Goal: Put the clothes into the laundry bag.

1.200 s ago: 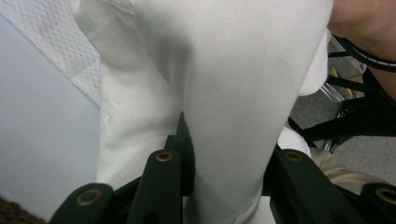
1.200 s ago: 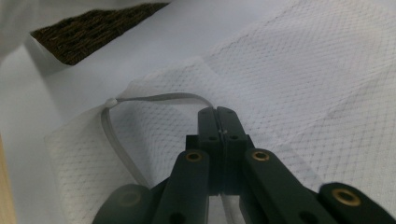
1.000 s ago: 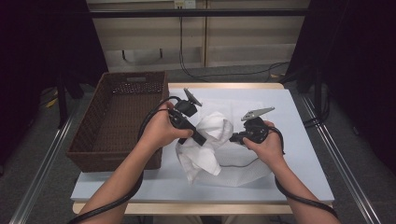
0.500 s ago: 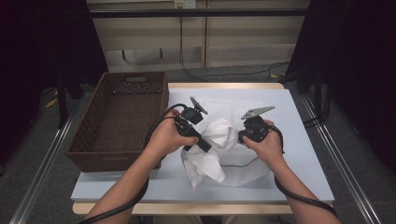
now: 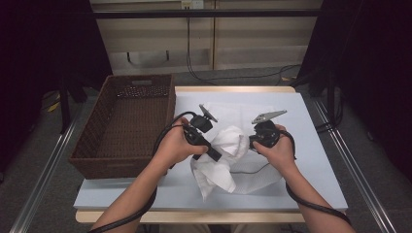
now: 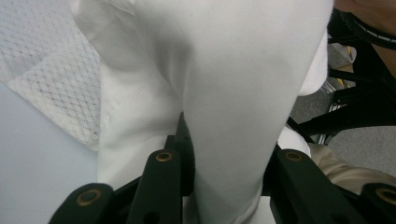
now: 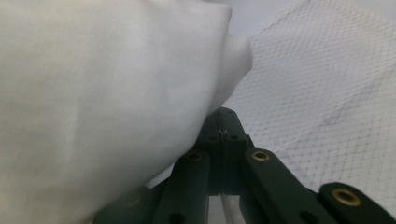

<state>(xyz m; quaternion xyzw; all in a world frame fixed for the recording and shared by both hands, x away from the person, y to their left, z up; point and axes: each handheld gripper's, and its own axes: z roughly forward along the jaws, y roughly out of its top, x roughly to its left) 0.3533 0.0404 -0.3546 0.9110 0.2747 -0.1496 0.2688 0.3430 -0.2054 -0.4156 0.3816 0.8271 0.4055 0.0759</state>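
Note:
A white cloth (image 5: 228, 145) hangs bunched between my two grippers over the middle of the table, its tail drooping toward the front edge. My left gripper (image 5: 218, 156) comes in from the left and is shut on a thick fold of the cloth (image 6: 224, 84); the fabric fills the gap between its jaws (image 6: 231, 140). My right gripper (image 5: 248, 143) meets the cloth from the right. Its jaws (image 7: 220, 122) are pressed together, with the cloth (image 7: 102, 102) draped over their left side. A white mesh sheet (image 5: 243, 114) lies flat under it all.
A brown wicker basket (image 5: 126, 121) stands at the table's left edge, nothing showing inside it. The pale blue tabletop (image 5: 320, 160) has bare room to the right and along the front. Black cables trail from both grippers past the forearms. Mesh (image 7: 317, 93) spreads beyond the right jaws.
My left hand has shifted slightly to the right with the cloth, bunching it closer to the right gripper. The right hand has stayed put.

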